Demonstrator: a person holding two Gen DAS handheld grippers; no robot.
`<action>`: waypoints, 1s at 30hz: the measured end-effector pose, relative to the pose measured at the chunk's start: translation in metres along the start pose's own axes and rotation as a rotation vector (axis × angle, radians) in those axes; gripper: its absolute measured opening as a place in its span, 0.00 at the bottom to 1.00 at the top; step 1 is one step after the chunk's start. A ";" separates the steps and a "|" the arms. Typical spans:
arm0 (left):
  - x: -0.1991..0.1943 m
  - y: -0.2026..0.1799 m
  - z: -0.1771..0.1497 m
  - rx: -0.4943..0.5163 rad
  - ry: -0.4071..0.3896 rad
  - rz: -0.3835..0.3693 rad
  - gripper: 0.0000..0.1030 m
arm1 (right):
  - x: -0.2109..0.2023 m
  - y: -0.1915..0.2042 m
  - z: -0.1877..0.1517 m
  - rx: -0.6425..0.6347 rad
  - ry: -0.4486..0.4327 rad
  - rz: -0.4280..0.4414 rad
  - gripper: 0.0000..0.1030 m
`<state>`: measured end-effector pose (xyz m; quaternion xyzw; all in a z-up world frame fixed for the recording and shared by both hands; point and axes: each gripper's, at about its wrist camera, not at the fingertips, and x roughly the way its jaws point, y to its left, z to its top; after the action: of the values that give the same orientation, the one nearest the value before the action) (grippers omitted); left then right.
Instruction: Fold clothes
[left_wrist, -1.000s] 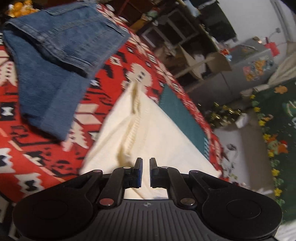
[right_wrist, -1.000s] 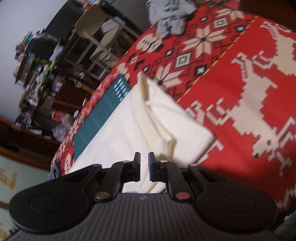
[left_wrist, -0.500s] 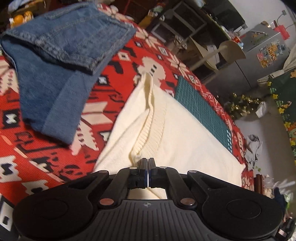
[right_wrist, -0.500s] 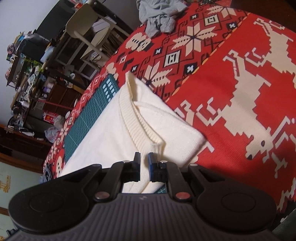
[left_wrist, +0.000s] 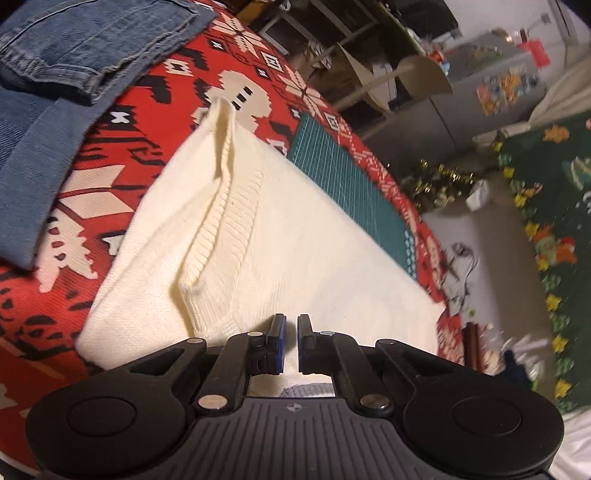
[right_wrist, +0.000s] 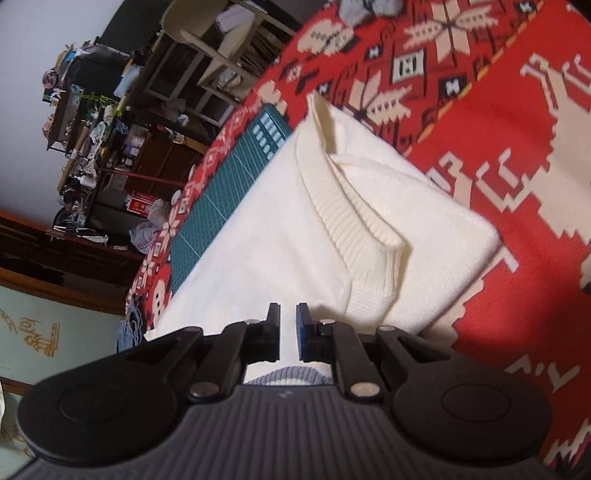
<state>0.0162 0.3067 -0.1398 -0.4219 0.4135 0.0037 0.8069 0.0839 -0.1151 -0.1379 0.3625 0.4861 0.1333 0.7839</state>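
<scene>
A cream knit sweater (left_wrist: 314, 240) lies folded flat on the red patterned blanket (left_wrist: 122, 122), its ribbed collar (left_wrist: 221, 206) turned toward the jeans. My left gripper (left_wrist: 290, 321) hovers at the sweater's near edge, its fingers a narrow gap apart with nothing between them. The right wrist view shows the same sweater (right_wrist: 266, 229) and collar (right_wrist: 354, 218). There my right gripper (right_wrist: 287, 310) also sits at the near edge, slightly open and holding nothing. A strip of pale blue knit (right_wrist: 288, 374) shows under the fingers.
Folded blue jeans (left_wrist: 74, 55) lie on the blanket left of the sweater. A green cutting mat (left_wrist: 351, 184) sticks out beyond the sweater's far side. A grey garment (right_wrist: 369, 7) lies at the blanket's far end. Shelves, a chair and floor clutter stand past the edge.
The left gripper, shut at the collar half a second ago, has opened a little and pulled back toward the sweater's near edge. The right gripper has drawn back too, its gap slightly wider.
</scene>
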 end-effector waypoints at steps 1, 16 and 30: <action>0.000 -0.001 0.000 0.004 -0.008 0.011 0.04 | 0.004 0.000 0.000 0.003 0.012 0.002 0.11; -0.030 0.015 0.004 -0.103 -0.134 -0.005 0.04 | -0.013 -0.008 0.011 0.068 -0.108 0.007 0.11; 0.009 -0.001 0.004 -0.034 -0.067 0.040 0.02 | 0.030 -0.002 0.017 0.066 -0.078 -0.017 0.04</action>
<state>0.0252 0.3056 -0.1435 -0.4267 0.3943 0.0409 0.8129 0.1130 -0.1077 -0.1546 0.3888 0.4624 0.0966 0.7910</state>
